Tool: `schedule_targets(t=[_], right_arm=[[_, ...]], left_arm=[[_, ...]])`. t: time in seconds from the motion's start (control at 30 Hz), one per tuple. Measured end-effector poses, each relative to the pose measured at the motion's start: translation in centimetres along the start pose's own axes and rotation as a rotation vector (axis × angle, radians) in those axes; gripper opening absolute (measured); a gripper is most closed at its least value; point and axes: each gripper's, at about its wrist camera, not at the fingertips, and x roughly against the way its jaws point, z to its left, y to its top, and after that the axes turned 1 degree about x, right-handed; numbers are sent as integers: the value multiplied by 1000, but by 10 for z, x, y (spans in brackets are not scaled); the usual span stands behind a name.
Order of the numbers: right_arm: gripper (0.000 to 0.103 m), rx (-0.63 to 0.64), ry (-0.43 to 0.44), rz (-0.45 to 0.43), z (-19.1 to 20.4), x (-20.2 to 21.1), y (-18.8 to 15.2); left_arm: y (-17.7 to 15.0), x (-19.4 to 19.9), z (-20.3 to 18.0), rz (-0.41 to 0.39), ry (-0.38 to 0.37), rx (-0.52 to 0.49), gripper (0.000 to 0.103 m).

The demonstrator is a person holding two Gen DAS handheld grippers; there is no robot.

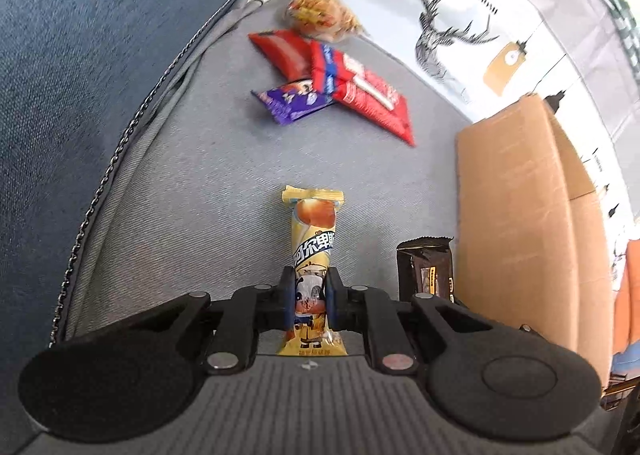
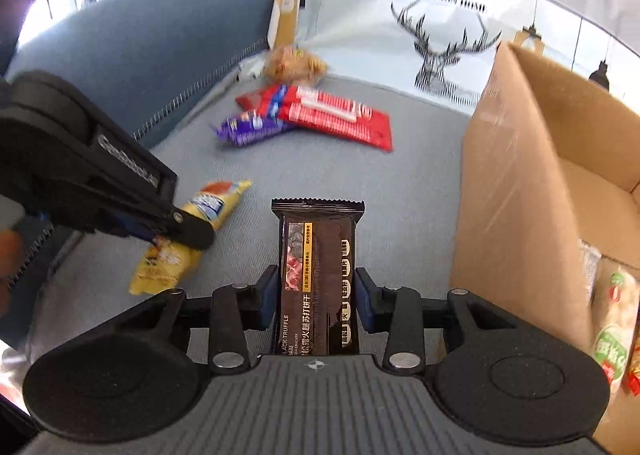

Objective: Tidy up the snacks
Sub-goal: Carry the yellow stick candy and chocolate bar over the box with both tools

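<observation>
Left gripper: jaws clamped on yellow snack, lengthwise between pads, top projecting forward. Right gripper: jaws clamped on brown cracker pack, likewise. Box right of jaws.

A grey sofa seat is lying under everything. Behind it, a deer-print cushion is leaning, and a blue backrest is rising along its side.

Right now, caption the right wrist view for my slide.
Right tongs grip a dark cracker packet beside the cardboard box.
</observation>
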Motion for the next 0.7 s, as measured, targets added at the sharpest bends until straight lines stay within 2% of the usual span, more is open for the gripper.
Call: schedule_targets(t=[0.23,0.4,0.53,0.7], right_arm=[[41,3,22,-75,-7,34,14],[41,15,3,-132,-20,63,27],[41,18,-31,-173,-45,83,35],[41,1,-112,-226,-97,98,41]], left_arm=[[0,13,-8,-51,-67,22,15],[1,19,-14,-86,-108,30,15],[1,25,-22,-122,-142,23,15],[-3,33,-39,-189,-200,4,15]])
